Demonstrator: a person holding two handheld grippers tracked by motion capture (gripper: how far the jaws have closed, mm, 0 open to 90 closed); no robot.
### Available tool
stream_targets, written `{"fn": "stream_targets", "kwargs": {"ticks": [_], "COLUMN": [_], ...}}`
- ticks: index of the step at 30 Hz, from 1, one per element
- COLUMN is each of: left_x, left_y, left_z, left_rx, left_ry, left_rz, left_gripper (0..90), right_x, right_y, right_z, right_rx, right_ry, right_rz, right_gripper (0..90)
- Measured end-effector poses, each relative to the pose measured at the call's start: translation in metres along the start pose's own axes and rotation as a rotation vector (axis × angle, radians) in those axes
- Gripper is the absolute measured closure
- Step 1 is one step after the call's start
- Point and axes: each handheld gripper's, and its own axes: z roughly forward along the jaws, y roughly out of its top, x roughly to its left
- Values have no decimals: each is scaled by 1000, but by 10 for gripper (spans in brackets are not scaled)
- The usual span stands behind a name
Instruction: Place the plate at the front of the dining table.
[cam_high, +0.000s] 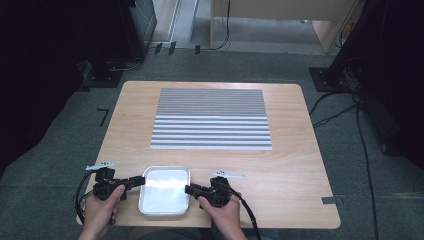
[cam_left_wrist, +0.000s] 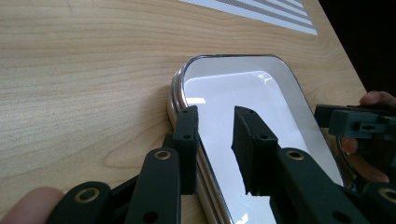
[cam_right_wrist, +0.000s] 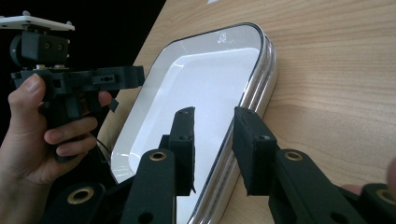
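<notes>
Here, tray rims seemingly straddled, both tools

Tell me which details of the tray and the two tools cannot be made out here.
- Tray near edge: the left gripper view's bottom edge cuts it off.
- Left tool: its jaws straddle the rim, but whether the pads press it is hidden.
- Right tool: same doubt at the opposite rim.
- Mark on the tray: too small to read.

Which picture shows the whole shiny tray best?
The high view: the whole tray shows from above, between both grippers. The left gripper view shows its side rim and part of its inside; the right gripper view shows its opposite rim.
</notes>
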Motion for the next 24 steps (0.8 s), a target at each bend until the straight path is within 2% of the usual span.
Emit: {"fn": "stream_targets", "kwargs": {"ticks": [7,15,16,18,21,22,24], "left_x": [2,0,-1,-2,-8,-8,-6], "left_y": [0,0,0,0,-1,-1,0], "left_z": [0,2,3,6,11,11,6], "left_rx": [3,10,11,23,45,46,23], "left_ry": [-12,-13,-21,-88,-64,-60,-59], "left_rz": [-10,-4,-4,-16,16,21,9], "left_gripper": [714,707,706,715,705,695,686], "right_x": [-3,-2,-2,-2,-1,-1,0], "right_y": [1,4,4,5,4,4,3], "right_z": [-2,-8,-9,-10,-9,-8,-7], "right_rx": [-12,-34,-38,-46,-37,-41,-41], "right_ry": [30,71,79,92,108,100,83], "right_rz": [43,67,72,77,89,77,70], "right_gripper": [721,726,725,721,712,710,706]}}
